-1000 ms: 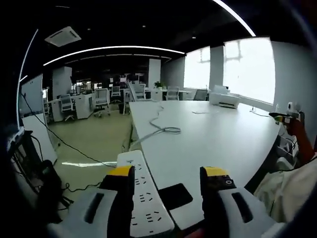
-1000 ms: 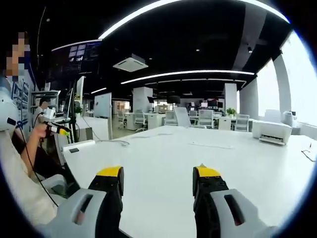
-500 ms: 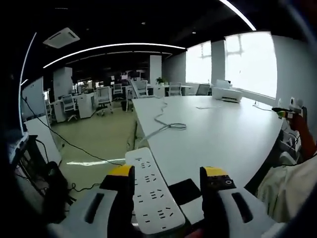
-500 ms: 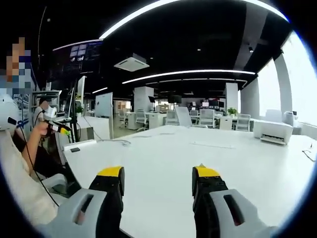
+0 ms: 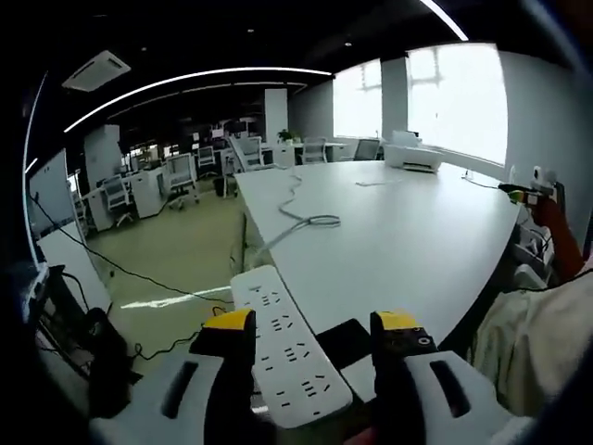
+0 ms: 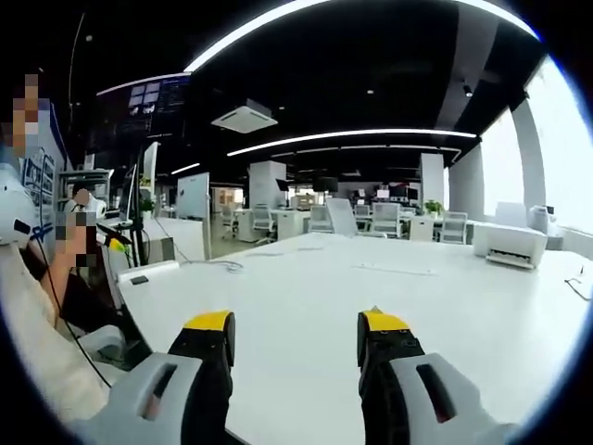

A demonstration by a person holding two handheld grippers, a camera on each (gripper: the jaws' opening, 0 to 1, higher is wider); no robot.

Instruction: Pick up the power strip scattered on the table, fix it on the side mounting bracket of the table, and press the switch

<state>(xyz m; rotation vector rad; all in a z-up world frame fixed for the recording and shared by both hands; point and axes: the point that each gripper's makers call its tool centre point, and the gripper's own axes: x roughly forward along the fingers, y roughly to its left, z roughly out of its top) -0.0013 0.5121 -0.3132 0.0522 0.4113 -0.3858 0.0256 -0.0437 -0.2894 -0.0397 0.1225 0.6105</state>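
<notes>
Left gripper (image 5: pixel 312 336), jaws wide apart, straddles the power strip (image 5: pixel 287 348) at the table (image 5: pixel 398 250) edge, likely lining up a grasp; right gripper (image 6: pixel 295 338) hovers open, gripping nothing

One power strip (image 5: pixel 289 357); one white table (image 5: pixel 408 250); one cable (image 5: pixel 301 222); one printer (image 6: pixel 509 244); one black pad (image 5: pixel 341 341); two grippers (image 5: pixel 315 336) (image 6: pixel 295 326) were present.

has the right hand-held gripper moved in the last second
No. The right hand-held gripper sits the same against the white table and printer.
</notes>
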